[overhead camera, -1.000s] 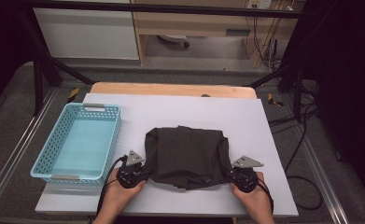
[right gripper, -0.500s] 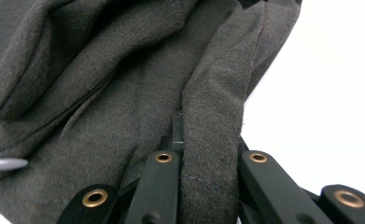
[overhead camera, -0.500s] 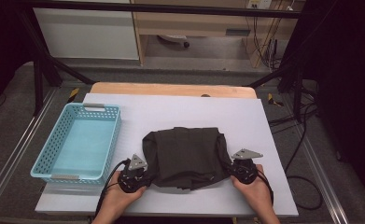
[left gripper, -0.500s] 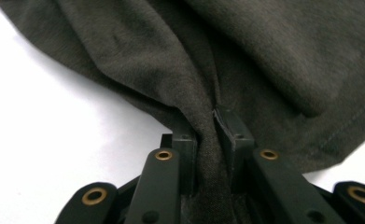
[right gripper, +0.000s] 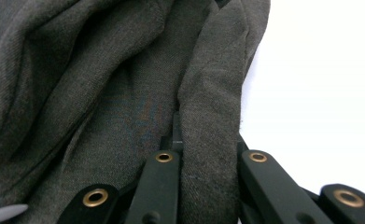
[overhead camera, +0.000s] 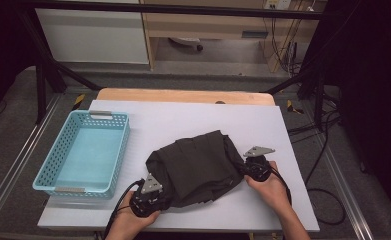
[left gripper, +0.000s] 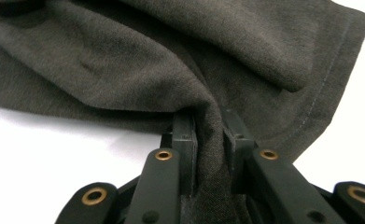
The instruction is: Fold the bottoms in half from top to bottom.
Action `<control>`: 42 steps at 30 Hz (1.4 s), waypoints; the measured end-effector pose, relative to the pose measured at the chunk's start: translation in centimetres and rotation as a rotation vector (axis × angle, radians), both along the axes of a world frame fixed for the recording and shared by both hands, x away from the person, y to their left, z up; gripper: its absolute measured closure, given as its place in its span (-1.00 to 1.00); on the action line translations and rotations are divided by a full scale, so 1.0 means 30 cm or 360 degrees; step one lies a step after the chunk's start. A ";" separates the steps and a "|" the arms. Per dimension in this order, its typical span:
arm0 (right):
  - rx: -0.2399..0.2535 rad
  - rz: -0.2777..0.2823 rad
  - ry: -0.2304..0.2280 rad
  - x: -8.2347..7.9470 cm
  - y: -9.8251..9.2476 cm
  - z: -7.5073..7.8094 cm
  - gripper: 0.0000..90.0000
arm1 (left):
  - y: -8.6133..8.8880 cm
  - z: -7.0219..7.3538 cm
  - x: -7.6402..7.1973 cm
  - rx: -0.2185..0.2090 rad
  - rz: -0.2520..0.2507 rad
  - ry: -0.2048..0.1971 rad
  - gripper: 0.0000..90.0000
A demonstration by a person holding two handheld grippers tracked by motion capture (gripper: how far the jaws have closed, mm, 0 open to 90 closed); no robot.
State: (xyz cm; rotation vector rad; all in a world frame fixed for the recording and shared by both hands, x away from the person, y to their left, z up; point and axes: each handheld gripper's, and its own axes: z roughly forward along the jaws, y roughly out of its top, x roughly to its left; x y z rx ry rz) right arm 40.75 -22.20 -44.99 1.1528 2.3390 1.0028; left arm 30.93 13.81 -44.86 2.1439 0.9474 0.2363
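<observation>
Overhead light is falling brightly on the white table (overhead camera: 183, 120), while the far room and both side edges are sinking into deep shadow. The high view is looking soft and slightly grainy. In both gripper views the bare tabletop is blowing out to glaring white, the dark garment (left gripper: 180, 60) is showing crisp weave, and its near folds are blurring.

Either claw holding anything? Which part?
Both. Left claw pinches a fold at the dark grey knit garment's near-left edge; right claw pinches its right edge.
</observation>
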 end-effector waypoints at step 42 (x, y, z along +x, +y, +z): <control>-0.0079 0.0116 0.0007 0.264 0.107 0.029 0.83 | -0.191 0.000 -0.071 -0.0082 -0.0104 -0.0028 0.71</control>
